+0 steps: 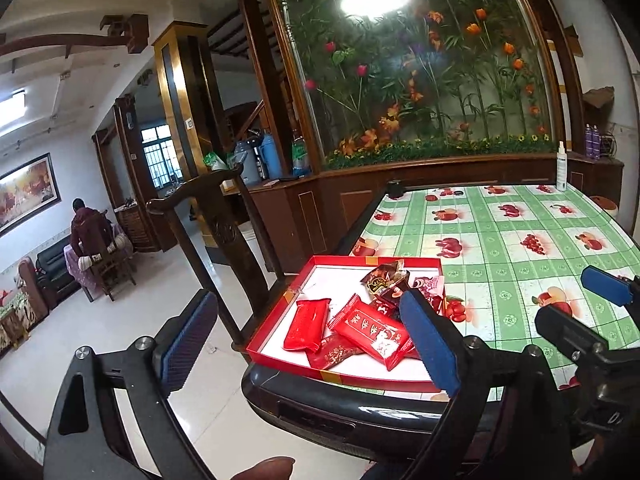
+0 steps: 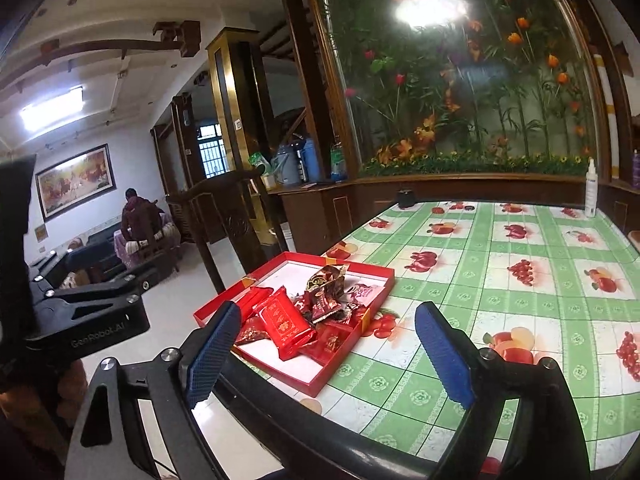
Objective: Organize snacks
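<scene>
A shallow red tray [image 1: 340, 378] with a white floor sits on the near left corner of the table. Several snack packets lie heaped in it: a plain red one [image 1: 306, 324], a red one with white characters [image 1: 372, 332], a brown and gold one [image 1: 384, 276] and a pink one [image 1: 432, 286]. My left gripper [image 1: 308, 304] hangs open in front of the tray, off the table's edge, nothing between its blue pads. My right gripper [image 2: 328, 312] is open too, empty, just right of the tray [image 2: 304, 384]. It also shows at the right of the left wrist view [image 1: 580, 304].
The table [image 1: 520, 248] wears a green checked cloth with fruit prints and has a dark rounded rim. A white spray bottle [image 1: 562, 168] stands at its far edge. A dark wooden chair [image 1: 224, 232] stands left of the tray. A person [image 1: 86, 224] sits far off at the left.
</scene>
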The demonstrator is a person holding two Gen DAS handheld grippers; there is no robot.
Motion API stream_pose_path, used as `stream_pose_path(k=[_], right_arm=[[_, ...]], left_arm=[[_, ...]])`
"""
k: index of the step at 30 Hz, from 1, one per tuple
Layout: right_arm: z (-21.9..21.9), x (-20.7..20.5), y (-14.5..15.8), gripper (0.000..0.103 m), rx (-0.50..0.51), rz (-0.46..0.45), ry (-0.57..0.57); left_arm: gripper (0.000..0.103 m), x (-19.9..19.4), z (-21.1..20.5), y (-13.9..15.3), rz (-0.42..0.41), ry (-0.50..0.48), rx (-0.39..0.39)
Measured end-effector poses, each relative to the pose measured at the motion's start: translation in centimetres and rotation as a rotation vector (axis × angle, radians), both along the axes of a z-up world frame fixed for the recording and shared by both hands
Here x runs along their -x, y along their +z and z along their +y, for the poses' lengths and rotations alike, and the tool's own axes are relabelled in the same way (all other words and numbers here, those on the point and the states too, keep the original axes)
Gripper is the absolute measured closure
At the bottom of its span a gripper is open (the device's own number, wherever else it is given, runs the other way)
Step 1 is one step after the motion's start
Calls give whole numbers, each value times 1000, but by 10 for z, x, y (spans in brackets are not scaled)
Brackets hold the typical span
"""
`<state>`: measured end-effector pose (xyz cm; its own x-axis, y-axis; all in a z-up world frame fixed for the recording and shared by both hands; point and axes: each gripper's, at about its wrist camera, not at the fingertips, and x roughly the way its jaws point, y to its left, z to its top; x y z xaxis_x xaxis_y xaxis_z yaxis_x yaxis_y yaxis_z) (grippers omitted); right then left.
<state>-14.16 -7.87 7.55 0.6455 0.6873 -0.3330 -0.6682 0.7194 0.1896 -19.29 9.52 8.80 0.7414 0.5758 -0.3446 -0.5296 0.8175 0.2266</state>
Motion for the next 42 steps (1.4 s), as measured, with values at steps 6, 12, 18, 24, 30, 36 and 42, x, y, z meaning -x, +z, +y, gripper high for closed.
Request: stream_pose_path(k=[6, 12, 18, 24, 30, 36, 42], right_arm=[[-7, 7, -4, 13, -46, 7, -6], [-3, 12, -13, 12, -46, 20, -8], [11, 23, -17, 12, -1, -10, 13], [11, 25, -17, 12, 2, -26, 2], [12, 28, -18, 12, 15, -40, 3], [16, 31, -18, 12, 24, -48, 9], [17, 33, -19, 12, 26, -48, 13]], left_arm=[[0, 7, -2, 1, -22, 51, -24], [0, 12, -3, 3, -43, 56, -31], [0, 14, 1, 1, -38, 59, -29], [0, 20, 16, 0, -49, 97, -7], [0, 23, 26, -3, -47, 117, 5], [0, 24, 31, -4, -44, 126, 11], [0, 24, 34, -5, -41, 128, 12]])
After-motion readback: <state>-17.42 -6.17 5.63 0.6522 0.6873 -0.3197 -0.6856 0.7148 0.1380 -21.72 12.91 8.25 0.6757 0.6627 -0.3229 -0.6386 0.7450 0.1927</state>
